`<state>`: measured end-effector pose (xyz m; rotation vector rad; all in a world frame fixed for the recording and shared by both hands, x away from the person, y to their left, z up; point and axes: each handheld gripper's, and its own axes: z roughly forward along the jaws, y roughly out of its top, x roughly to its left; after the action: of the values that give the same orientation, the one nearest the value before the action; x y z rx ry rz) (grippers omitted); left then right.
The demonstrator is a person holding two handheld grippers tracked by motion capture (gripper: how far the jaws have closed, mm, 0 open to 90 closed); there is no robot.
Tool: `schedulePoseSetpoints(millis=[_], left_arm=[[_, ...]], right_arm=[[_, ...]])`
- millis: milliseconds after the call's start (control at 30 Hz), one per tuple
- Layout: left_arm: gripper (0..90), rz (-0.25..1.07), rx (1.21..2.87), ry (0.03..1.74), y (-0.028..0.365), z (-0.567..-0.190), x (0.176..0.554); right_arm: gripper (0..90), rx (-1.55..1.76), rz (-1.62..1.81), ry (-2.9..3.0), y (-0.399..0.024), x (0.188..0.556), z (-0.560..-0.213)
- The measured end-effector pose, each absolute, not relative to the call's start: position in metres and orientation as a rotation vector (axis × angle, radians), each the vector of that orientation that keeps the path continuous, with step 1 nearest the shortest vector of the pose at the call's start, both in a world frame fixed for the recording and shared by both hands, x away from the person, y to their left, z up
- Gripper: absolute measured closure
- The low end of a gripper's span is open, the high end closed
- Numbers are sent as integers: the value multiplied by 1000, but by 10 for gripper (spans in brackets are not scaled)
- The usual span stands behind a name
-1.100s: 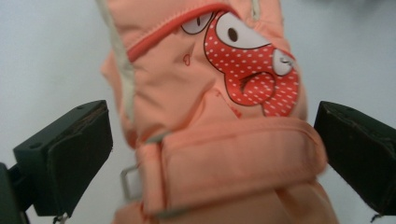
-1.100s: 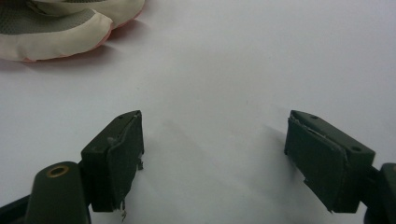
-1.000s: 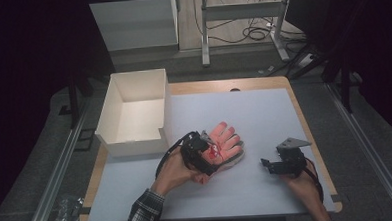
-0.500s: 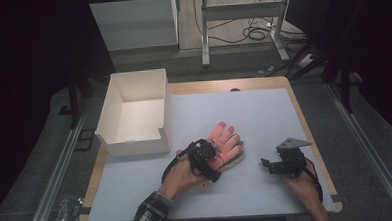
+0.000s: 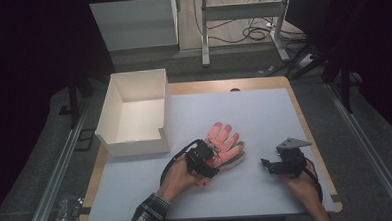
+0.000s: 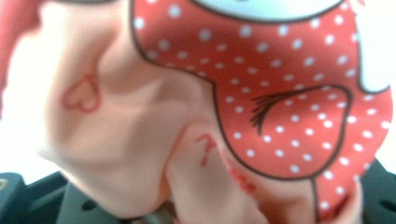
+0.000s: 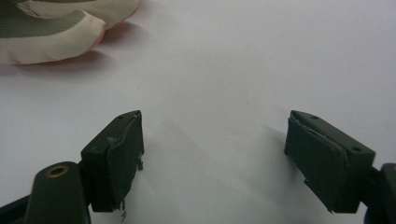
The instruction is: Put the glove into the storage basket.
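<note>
Pinching the glove [image 5: 224,142], the left tool [image 5: 209,159] has just closed on its cuff; it might slip if lifted fast. Right tool [image 5: 268,166] sits open.

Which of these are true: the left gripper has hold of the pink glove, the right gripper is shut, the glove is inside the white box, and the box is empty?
1. The left gripper grips the glove. True; its jaws have just been closing, with the fabric between them.
2. The right gripper is shut. False: its jaws stand apart over bare table.
3. The glove lies inside the white box. False: it lies on the table beside it.
4. The box is empty. True.
</note>
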<state>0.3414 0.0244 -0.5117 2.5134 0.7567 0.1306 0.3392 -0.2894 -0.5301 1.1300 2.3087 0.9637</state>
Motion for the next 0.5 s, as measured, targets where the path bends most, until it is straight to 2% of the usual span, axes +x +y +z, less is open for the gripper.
schedulePoseSetpoints(millis=[167,500], left_arm=[[422,126,2523,742,25,-503,345],[416,159,2479,844,27,-483,359]], right_arm=[[198,1130,965,2308,-289,339,-530],[198,1126,964,2307,-289,339,-530]])
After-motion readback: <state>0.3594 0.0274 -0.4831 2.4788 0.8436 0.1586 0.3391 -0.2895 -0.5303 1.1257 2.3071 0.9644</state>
